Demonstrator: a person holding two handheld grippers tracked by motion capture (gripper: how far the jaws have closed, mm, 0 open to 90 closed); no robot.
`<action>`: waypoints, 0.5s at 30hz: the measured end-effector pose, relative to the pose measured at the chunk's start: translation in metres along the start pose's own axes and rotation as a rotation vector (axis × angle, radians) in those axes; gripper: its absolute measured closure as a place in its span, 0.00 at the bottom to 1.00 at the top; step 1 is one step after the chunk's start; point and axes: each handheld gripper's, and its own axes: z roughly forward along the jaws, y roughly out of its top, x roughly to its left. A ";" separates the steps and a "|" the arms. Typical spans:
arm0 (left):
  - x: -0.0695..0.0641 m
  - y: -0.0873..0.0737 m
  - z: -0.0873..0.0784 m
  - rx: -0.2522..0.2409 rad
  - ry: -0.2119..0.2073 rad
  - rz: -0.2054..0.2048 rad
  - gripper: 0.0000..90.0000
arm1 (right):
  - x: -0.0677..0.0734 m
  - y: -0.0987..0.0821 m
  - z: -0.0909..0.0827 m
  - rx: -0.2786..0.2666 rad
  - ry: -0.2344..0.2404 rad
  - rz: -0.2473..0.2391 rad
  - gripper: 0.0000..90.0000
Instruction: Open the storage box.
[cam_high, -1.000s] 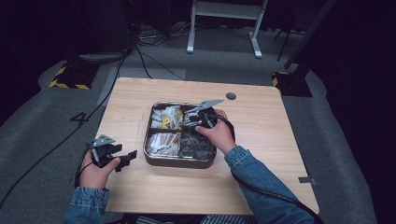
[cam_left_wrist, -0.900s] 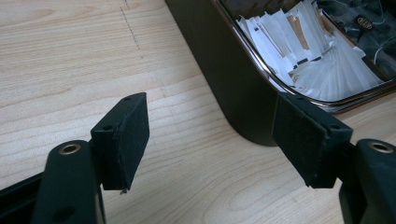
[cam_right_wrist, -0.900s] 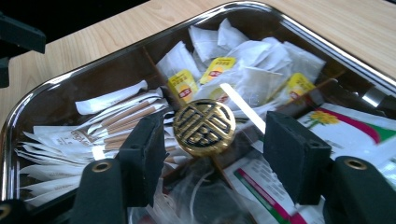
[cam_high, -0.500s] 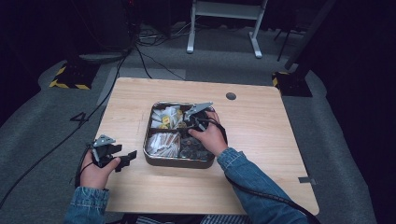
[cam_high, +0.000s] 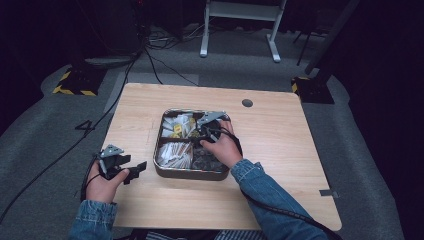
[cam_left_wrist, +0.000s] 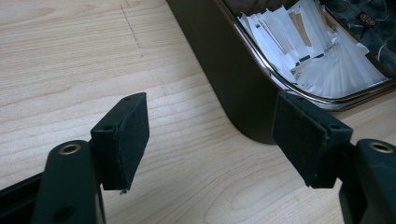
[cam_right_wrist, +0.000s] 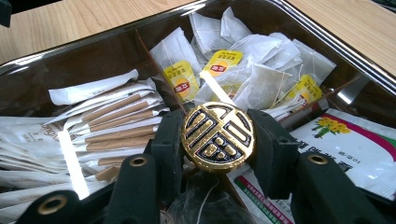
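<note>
Your right gripper (cam_right_wrist: 217, 140) has just closed on the gold disc (cam_right_wrist: 217, 138), inside the tray (cam_high: 165, 172). Your left gripper (cam_left_wrist: 219, 140) stands apart, empty, just beside the tray's corner.

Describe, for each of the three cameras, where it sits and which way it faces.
High view: above the person's side, facing down on the table; forearms and both grippers show.
Left gripper view: rides the open left gripper, facing the tray.
Right gripper view: rides the right gripper, shut on a gold round packet.
All views share the tray.
</note>
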 end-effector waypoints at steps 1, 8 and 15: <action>0.000 0.000 0.000 0.001 0.000 0.000 0.31 | 0.001 0.000 0.000 0.002 -0.004 -0.001 0.65; 0.000 0.000 0.001 0.003 0.002 0.001 0.31 | 0.002 0.000 0.000 0.001 -0.007 0.002 0.66; 0.000 0.000 0.001 0.002 0.004 0.003 0.31 | 0.002 0.000 0.000 -0.008 -0.010 0.001 0.66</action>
